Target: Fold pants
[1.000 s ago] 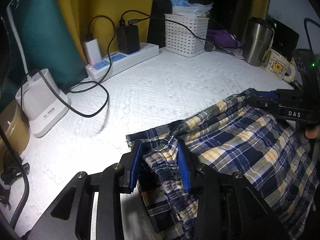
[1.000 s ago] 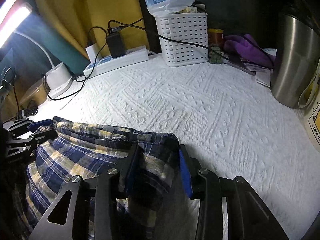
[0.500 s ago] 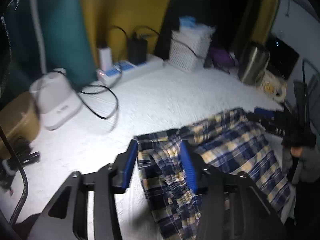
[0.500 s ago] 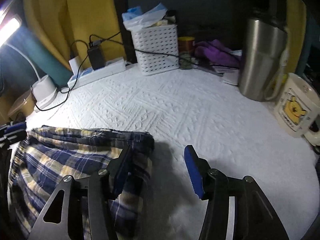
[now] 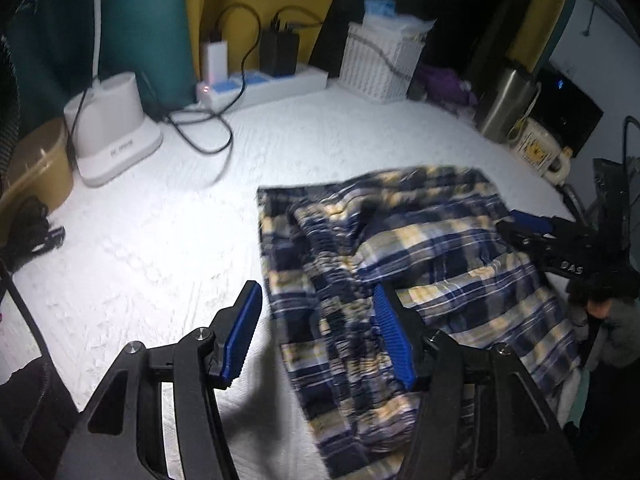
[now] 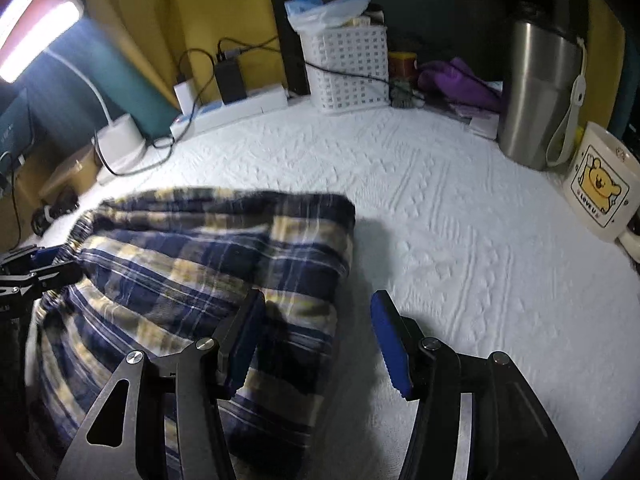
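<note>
The blue, yellow and white plaid pants [image 5: 420,248] lie folded in a heap on the white quilted cover [image 5: 160,240]. My left gripper [image 5: 316,300] hovers over their gathered waistband; its jaws are opening, and the cloth lies below and between the blue pads without being pinched. In the right wrist view my right gripper [image 6: 318,308] stands open over the right edge of the pants [image 6: 200,252], its right pad above bare cover. Each gripper shows in the other's view: the right gripper [image 5: 516,224] at the pants' far side, the left gripper [image 6: 36,260] by the waistband.
Along the back stand a power strip [image 5: 260,84] with chargers and cables, a white lamp base [image 5: 116,136], a white slotted basket [image 5: 380,64], a steel tumbler [image 6: 536,92] and a bear mug [image 6: 600,184]. A brown container [image 5: 36,160] sits at the left edge. White cover stretches beyond the pants.
Both grippers were closed on the pants' folded edge; they have opened, let the cloth drop onto the cover and drawn back from it.
</note>
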{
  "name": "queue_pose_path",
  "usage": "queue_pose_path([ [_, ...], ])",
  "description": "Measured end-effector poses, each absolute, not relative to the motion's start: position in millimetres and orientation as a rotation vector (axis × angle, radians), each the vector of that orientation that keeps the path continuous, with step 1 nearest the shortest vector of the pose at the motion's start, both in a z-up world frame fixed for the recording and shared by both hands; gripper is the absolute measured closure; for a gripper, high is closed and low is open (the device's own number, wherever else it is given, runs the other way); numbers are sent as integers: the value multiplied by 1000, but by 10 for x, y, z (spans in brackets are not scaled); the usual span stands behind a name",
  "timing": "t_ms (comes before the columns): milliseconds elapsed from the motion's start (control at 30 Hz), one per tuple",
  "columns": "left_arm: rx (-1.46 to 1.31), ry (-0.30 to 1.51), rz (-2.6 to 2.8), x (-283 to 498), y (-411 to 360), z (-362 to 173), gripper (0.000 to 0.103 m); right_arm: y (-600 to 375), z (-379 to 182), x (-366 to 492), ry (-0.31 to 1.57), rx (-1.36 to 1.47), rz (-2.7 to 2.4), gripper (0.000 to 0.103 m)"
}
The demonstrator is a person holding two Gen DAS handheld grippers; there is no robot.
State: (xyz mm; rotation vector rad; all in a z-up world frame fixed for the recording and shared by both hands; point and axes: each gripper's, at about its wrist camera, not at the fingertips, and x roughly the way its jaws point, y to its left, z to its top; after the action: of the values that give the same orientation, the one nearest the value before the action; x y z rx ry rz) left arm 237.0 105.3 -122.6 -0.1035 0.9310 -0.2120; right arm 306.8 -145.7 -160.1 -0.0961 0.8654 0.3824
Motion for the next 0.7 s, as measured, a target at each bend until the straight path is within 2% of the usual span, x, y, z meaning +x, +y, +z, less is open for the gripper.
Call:
queue_pose_path([
  [267,-100,938,-198,2409,1125,-1328,40,-1588,-1605,3067,854,-121,337,45],
  [700,-160,883,-229,2206,1082,-1056,40,-1680,-1392,2825,844,-61,367,43],
])
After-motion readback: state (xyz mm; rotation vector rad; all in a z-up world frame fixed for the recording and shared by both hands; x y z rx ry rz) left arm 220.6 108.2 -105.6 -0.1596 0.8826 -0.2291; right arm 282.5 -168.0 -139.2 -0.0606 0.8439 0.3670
